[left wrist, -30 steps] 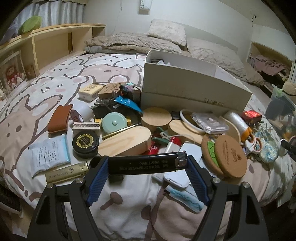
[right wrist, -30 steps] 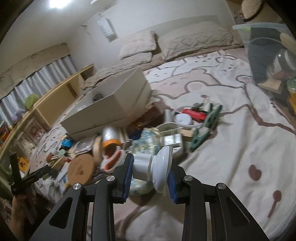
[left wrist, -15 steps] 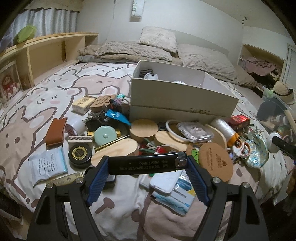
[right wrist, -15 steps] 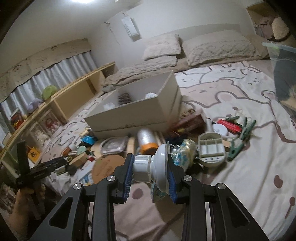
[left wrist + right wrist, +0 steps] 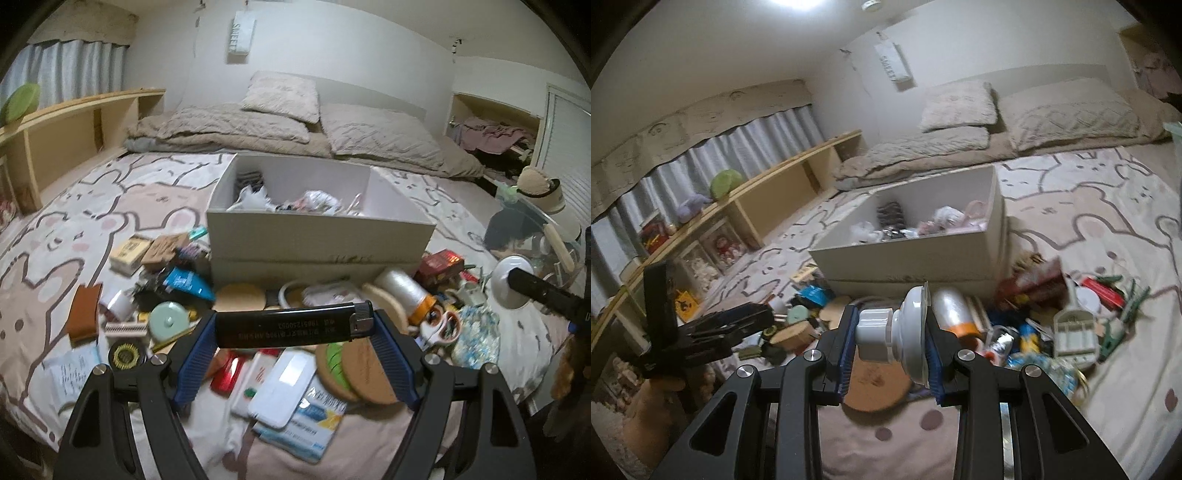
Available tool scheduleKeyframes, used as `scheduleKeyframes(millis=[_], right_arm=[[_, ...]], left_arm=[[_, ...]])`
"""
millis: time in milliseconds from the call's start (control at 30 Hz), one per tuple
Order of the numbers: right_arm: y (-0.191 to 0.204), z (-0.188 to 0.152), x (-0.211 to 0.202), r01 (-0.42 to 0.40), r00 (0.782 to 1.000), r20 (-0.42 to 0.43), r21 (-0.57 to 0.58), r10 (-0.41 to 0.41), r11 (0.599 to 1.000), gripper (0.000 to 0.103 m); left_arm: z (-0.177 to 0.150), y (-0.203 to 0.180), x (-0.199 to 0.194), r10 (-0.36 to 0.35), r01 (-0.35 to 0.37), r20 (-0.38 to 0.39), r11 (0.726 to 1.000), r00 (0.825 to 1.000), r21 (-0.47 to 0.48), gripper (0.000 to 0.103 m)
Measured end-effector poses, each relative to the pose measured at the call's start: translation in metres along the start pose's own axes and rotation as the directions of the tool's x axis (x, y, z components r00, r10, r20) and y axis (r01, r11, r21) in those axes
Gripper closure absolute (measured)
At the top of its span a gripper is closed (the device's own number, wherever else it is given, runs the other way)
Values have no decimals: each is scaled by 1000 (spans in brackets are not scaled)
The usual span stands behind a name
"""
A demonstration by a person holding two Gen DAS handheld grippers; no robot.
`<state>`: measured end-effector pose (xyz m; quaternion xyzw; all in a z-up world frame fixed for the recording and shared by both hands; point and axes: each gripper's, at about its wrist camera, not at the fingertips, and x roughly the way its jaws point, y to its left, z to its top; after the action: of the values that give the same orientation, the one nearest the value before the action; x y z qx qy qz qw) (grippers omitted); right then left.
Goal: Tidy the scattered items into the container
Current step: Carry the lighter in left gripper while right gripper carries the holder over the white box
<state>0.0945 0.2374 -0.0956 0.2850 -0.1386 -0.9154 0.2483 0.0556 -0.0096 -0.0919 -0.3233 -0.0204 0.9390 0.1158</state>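
Box [image 5: 317, 240] on cluttered bedspread [image 5: 74, 221]; pillows [image 5: 280, 96] behind, slightly blurred.

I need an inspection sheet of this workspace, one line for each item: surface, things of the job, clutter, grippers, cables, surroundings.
Surface: bed with a cartoon-print cover.
Job's things: white box open, already holding several small items; black lighter and white suction cup held above the pile.
Clutter: cork coasters, scissors, mint round tin, green clips, many more, in front of the box.
Grippers: left gripper shut on the lighter; right gripper shut on the suction cup.
Cables: nothing seen.
Surroundings: pillows, wooden shelf, curtains.
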Motion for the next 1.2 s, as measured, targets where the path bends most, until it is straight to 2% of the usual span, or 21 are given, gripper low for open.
scheduleKeyframes(millis=[300, 500, 733, 1000, 1200], right_arm=[[18, 28, 7, -51, 998, 30, -36, 52, 998, 69], [19, 46, 12, -66, 997, 44, -43, 68, 997, 69], [11, 70, 22, -95, 994, 53, -21, 96, 995, 69], [-4, 96, 32, -120, 991, 63, 19, 119, 993, 69], [-12, 106, 46, -111, 993, 37, 20, 111, 994, 69]], left_arm=[[39, -13, 2, -56, 55, 52, 998, 997, 31, 22], [61, -22, 7, -83, 79, 76, 995, 994, 56, 22], [87, -22, 23, -122, 118, 88, 992, 989, 41, 22], [121, -6, 47, -124, 124, 99, 992, 987, 7, 22], [140, 3, 69, -115, 115, 89, 993, 989, -1, 22]])
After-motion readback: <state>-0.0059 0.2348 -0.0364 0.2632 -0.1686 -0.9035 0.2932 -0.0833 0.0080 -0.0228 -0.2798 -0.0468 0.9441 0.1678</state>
